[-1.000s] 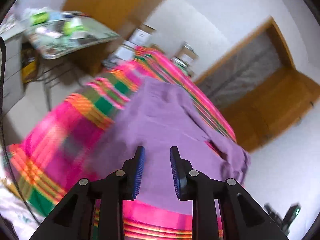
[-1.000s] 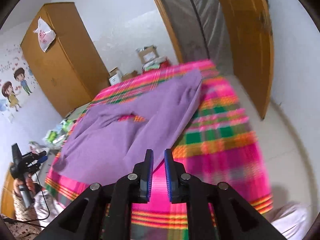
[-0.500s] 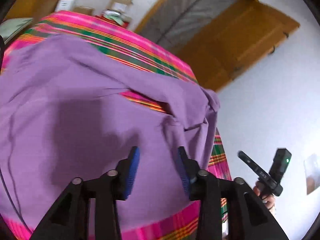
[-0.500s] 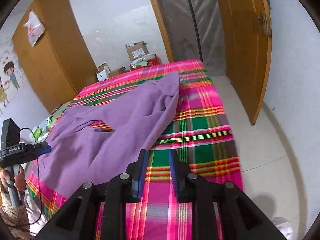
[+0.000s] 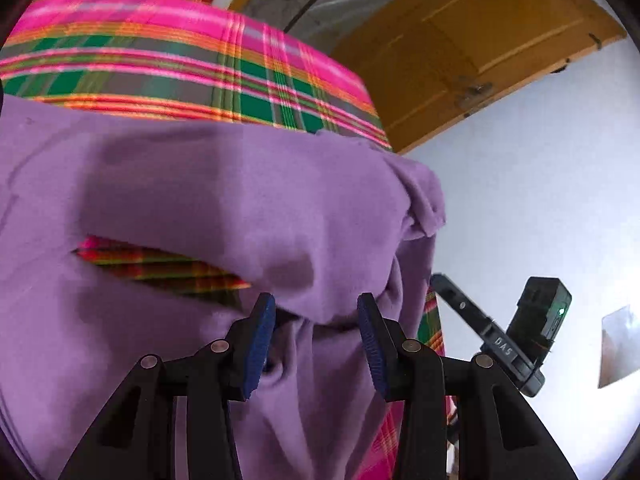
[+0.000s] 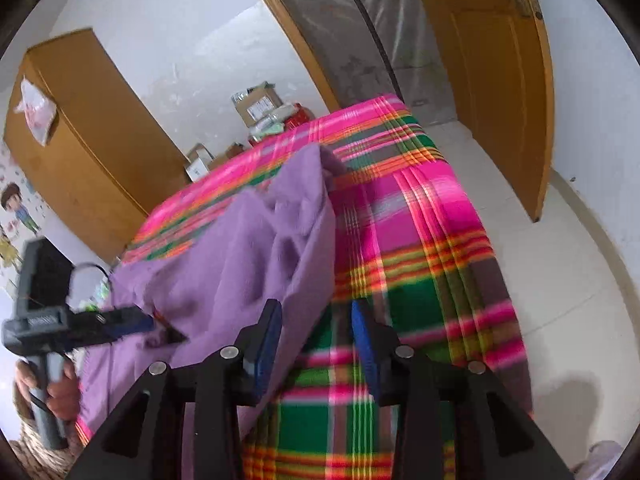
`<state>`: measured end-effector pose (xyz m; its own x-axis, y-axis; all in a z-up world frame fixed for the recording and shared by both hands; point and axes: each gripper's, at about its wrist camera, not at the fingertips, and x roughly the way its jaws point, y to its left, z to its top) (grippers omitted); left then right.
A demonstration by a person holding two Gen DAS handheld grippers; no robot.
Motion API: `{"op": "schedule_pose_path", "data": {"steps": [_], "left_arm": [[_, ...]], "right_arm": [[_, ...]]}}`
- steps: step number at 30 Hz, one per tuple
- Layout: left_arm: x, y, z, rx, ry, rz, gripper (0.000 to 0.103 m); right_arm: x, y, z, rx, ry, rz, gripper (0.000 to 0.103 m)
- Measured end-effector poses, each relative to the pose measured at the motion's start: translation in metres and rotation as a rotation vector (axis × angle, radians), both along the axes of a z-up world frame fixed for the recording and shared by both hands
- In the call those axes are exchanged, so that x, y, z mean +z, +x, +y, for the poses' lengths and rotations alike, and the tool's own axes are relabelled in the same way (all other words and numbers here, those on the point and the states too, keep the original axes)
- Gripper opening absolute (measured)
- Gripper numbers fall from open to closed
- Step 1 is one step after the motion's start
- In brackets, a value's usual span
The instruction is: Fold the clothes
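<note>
A purple garment (image 5: 200, 184) lies spread on a bed with a pink, green and orange plaid cover (image 5: 160, 64). A slit in the cloth shows plaid underneath. My left gripper (image 5: 316, 312) hovers low over the garment's bunched right end. Its jaws are open, and a raised fold of purple cloth sits between the blue pads without being pinched. In the right wrist view the garment (image 6: 248, 252) runs up the left half of the bed (image 6: 420, 240). My right gripper (image 6: 314, 320) is at the garment's near right edge. Its jaws are opening, with the cloth edge beside the left finger (image 6: 268, 328).
A person's hand (image 6: 60, 392) holds the left gripper's handle at the bed's left side. An open wooden door (image 6: 492, 80) and pale tiled floor (image 6: 560, 280) lie to the right. A wooden wardrobe (image 6: 80, 140) and cardboard boxes (image 6: 260, 104) stand beyond the bed.
My left gripper swept across the garment to its bunched right end, and its jaws widened. My right gripper dropped closer to the garment's right edge, and its jaws spread apart.
</note>
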<state>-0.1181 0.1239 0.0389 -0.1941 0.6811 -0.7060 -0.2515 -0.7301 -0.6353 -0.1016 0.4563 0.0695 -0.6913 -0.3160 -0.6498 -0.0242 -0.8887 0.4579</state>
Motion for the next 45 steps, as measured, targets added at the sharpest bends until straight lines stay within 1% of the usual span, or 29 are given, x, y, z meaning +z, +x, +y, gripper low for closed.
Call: {"op": "schedule_pose_path", "data": {"steps": [4,11,14,15,16,17,19,21,23,25,27,29,30,31,34,36,37,38,39,41,43,45], "left_arm": [[-0.010,-0.016,0.011,-0.003,-0.008,-0.034,0.044],[-0.022,-0.035,0.018,0.013,-0.005,-0.082,0.043],[-0.023,-0.037,0.019,0.020,-0.004,-0.084,0.042],[-0.023,-0.036,0.021,0.015,-0.004,-0.079,0.042],[-0.022,-0.036,0.025,-0.001,-0.003,-0.072,0.042],[-0.021,-0.035,0.028,-0.012,-0.007,-0.068,0.042],[-0.015,-0.033,0.036,-0.036,-0.013,-0.050,0.042],[-0.006,-0.031,0.043,-0.056,0.002,-0.018,0.042],[0.005,-0.029,0.053,-0.077,-0.003,0.030,0.050],[0.014,-0.027,0.064,-0.101,-0.016,0.073,0.054],[0.017,-0.026,0.078,-0.137,-0.033,0.071,0.056],[0.016,-0.027,0.089,-0.151,-0.077,0.073,0.056],[0.015,-0.026,0.093,-0.154,-0.101,0.075,0.056],[0.014,-0.026,0.097,-0.157,-0.126,0.078,0.056],[0.008,-0.026,0.104,-0.162,-0.200,0.077,0.056],[0.005,-0.027,0.103,-0.155,-0.198,0.068,0.056],[0.004,-0.028,0.101,-0.151,-0.193,0.069,0.054],[0.005,-0.028,0.098,-0.148,-0.190,0.080,0.046],[0.007,-0.029,0.097,-0.146,-0.190,0.096,0.040],[0.010,-0.030,0.093,-0.143,-0.190,0.129,0.019],[0.012,-0.032,0.090,-0.155,-0.178,0.139,0.011],[0.012,-0.030,0.086,-0.158,-0.175,0.149,0.010]], "right_arm": [[-0.002,-0.018,0.006,-0.002,-0.051,0.007,0.038],[-0.014,-0.039,-0.005,0.045,-0.039,-0.023,0.037],[-0.015,-0.044,-0.009,0.056,-0.016,-0.024,0.021],[-0.015,-0.045,-0.011,0.057,0.000,-0.021,0.014],[-0.014,-0.045,-0.012,0.056,0.018,-0.015,0.010],[-0.014,-0.045,-0.014,0.054,0.038,-0.006,0.008],[-0.012,-0.044,-0.016,0.051,0.050,0.000,0.008],[-0.011,-0.042,-0.018,0.049,0.054,0.003,0.008],[-0.011,-0.038,-0.018,0.045,0.059,-0.002,0.008],[-0.009,-0.036,-0.019,0.042,0.080,-0.008,0.009],[-0.001,-0.031,-0.021,0.032,0.137,0.010,0.009],[0.007,-0.026,-0.025,0.029,0.209,0.039,0.021],[0.012,-0.024,-0.030,0.035,0.258,0.059,0.028],[0.017,-0.023,-0.034,0.040,0.307,0.078,0.032],[0.031,-0.018,-0.047,0.056,0.454,0.137,0.036],[0.035,-0.019,-0.061,0.092,0.556,0.165,0.037],[0.036,-0.021,-0.068,0.114,0.608,0.177,0.037],[0.036,-0.022,-0.075,0.135,0.660,0.184,0.037],[0.035,-0.024,-0.081,0.160,0.702,0.190,0.037],[0.032,-0.026,-0.090,0.211,0.757,0.200,0.036],[0.028,-0.033,-0.093,0.227,0.781,0.185,0.036],[0.025,-0.038,-0.096,0.243,0.806,0.170,0.036]]}}
